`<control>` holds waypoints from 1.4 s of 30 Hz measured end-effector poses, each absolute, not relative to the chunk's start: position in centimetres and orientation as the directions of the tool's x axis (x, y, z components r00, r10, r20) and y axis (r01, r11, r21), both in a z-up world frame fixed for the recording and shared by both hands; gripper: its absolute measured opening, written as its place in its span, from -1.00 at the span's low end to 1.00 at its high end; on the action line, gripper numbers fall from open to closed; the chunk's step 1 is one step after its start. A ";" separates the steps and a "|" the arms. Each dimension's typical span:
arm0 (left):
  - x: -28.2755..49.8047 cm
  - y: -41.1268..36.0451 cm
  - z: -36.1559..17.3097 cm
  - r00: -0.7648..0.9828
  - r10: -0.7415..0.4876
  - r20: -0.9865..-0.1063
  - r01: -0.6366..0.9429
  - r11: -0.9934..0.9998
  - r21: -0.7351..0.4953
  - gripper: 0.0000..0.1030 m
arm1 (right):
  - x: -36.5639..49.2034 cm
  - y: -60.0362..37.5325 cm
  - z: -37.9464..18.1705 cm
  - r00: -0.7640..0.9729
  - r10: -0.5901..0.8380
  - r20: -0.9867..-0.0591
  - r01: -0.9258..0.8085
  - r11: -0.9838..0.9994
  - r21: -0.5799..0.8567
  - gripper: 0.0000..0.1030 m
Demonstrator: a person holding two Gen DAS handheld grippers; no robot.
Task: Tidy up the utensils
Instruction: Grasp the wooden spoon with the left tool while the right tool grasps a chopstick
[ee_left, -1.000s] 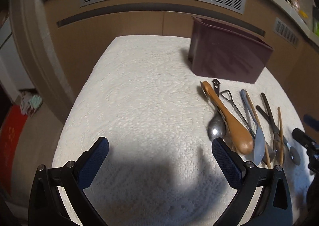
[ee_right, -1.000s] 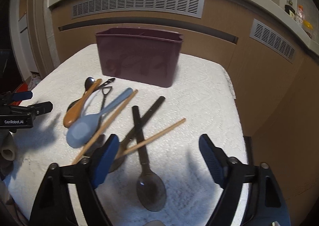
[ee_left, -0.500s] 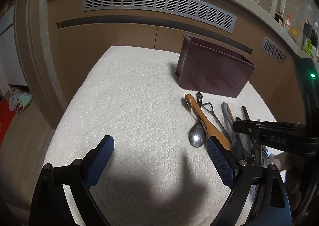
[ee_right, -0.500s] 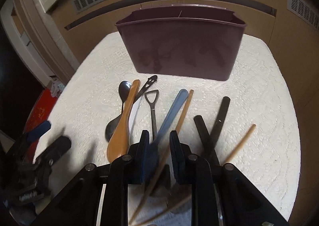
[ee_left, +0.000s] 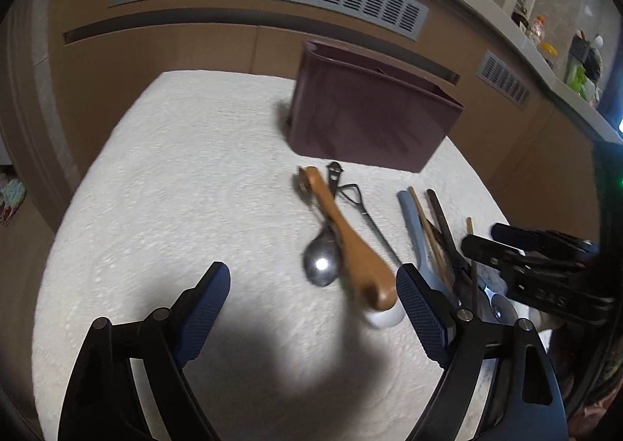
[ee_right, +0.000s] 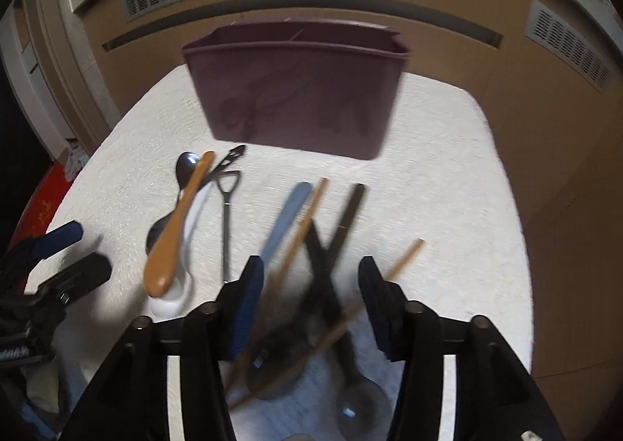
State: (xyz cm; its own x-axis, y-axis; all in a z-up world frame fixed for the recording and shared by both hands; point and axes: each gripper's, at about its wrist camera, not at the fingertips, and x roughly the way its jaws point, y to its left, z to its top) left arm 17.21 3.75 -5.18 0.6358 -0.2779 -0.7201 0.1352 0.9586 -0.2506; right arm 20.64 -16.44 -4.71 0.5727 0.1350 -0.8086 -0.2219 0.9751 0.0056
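Showing divider inside maroon caddy [ee_right: 296, 90]: right view only (blurred); both grippers' jaws wide, holding nothing.

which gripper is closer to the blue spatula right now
Right. The right gripper is open directly over the blue spatula. The left gripper sits open off to the spatula's left, beyond the wooden spoon.

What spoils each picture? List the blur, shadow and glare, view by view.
Left wrist view: mild motion blur, a broad dark shadow on the white cloth between the open left gripper fingers, a bright glint on the metal spoon. Right wrist view: heavier blur, smearing the chopsticks and the maroon holder; fisheye bends the cabinet lines in both.
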 end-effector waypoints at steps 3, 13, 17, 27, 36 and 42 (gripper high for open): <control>18.7 2.0 -5.6 0.580 -0.321 -0.749 0.161 0.946 -0.280 0.49 | 19.4 -18.9 -4.4 0.615 0.097 -0.783 -0.167 0.986 -0.008 0.18; 19.1 -1.1 -6.7 0.585 -0.177 -0.791 0.154 0.982 -0.106 -0.38 | 17.3 -21.1 -6.0 0.644 0.085 -0.760 -0.124 0.992 0.006 0.24; 17.6 0.2 -5.3 0.651 -0.151 -0.744 0.135 0.987 -0.082 -0.39 | 16.4 -20.7 -5.5 0.658 0.116 -0.744 -0.154 0.988 0.018 0.24; 14.2 4.1 -0.1 0.781 -0.120 -0.612 0.097 0.993 -0.071 -0.40 | 18.5 -17.3 -4.7 0.571 0.276 -0.774 -0.293 0.948 0.122 -0.53; 15.0 5.5 0.0 0.795 -0.141 -0.590 0.085 0.989 -0.122 -0.40 | 23.8 -14.6 -7.3 0.480 0.207 -0.853 -0.175 0.975 0.138 -0.66; 15.2 5.9 1.1 0.814 -0.149 -0.561 0.080 0.986 -0.145 -0.40 | 24.2 -13.3 -6.9 0.520 0.184 -0.834 -0.236 0.969 0.067 -0.90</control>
State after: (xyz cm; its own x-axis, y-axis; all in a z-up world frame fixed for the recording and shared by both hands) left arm 15.21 5.92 1.11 0.8144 -0.1488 -0.5609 0.0804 0.9862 -0.1449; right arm 24.15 -13.26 -6.90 0.5201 0.1842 -0.8340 -0.2361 0.9694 0.0669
